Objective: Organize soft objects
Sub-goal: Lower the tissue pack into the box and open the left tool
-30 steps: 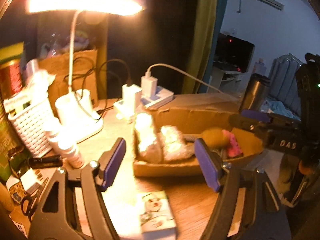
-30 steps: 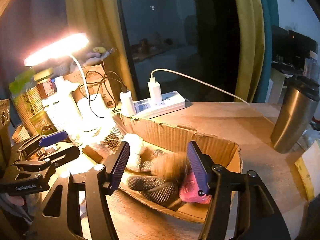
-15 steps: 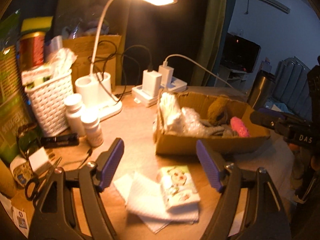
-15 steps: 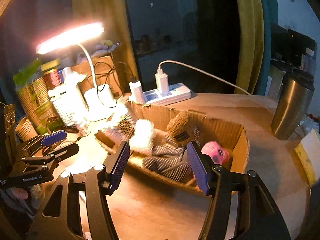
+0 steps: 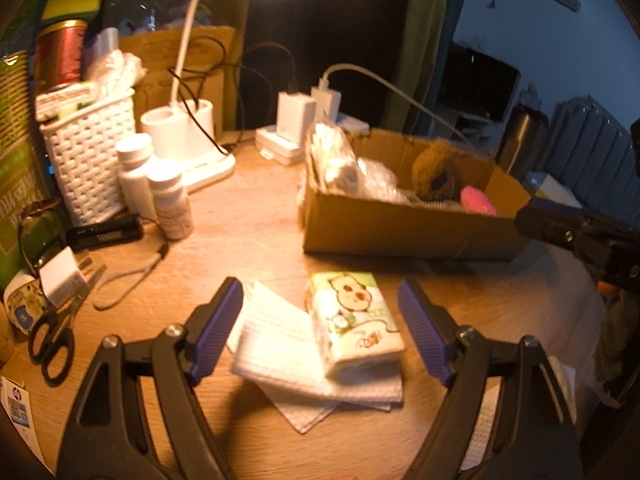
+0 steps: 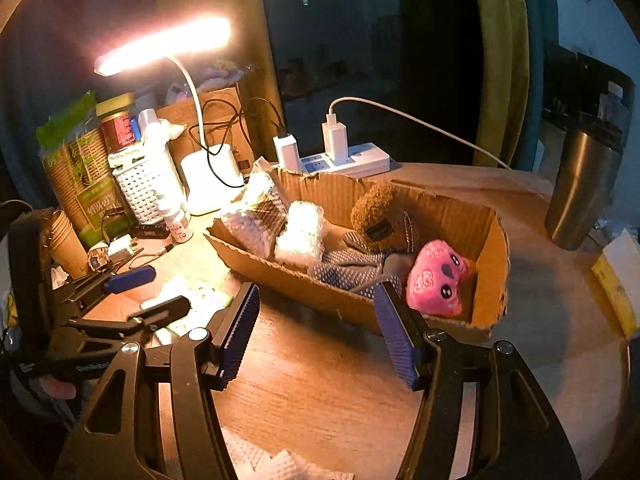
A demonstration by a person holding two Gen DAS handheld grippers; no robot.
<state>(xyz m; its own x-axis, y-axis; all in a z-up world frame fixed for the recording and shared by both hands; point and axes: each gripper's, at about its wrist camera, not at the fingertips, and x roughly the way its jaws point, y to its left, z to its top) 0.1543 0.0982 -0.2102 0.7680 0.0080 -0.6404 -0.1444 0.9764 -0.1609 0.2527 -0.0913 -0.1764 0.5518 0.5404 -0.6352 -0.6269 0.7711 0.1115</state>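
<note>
**Cardboard box holds the soft toys; both hand-held grippers empty**

Purple-padded fingers of the left hand-held gripper [image 5: 320,336] stand wide apart in the left wrist view, released and gripping nothing. Between and just beyond them a tissue pack [image 5: 354,322] with a cartoon face lies on top of a stack of white paper towels [image 5: 288,356] on the wooden tabletop [image 5: 248,232]. Farther back sits the cardboard box [image 5: 404,228], with a brown plush toy [image 5: 434,176] and a pink plush toy [image 5: 478,202] showing above its near wall and crinkled plastic wrap [image 5: 352,172] at its left end. To the left stand two white bottles [image 5: 154,184], a white woven basket [image 5: 88,152] and the lamp base [image 5: 188,140]; scissors [image 5: 52,344] lie near the left edge. The right hand-held gripper [image 5: 576,236] enters from the right, beside the box.

In the right wrist view, the right hand-held gripper [image 6: 316,336] is also spread open and empty, its fingers just in front of the box's near wall [image 6: 296,284]. Inside lie the pink plush toy [image 6: 438,278] at the right end, the brown plush toy [image 6: 384,218] behind it, grey knitted gloves [image 6: 352,268] in the middle and the plastic wrap [image 6: 300,232] at the left. A steel tumbler [image 6: 580,196] stands well apart on the right, a power strip [image 6: 348,160] behind the box. The left hand-held gripper [image 6: 132,300] hovers at lower left over the tissue pack, open.
</note>
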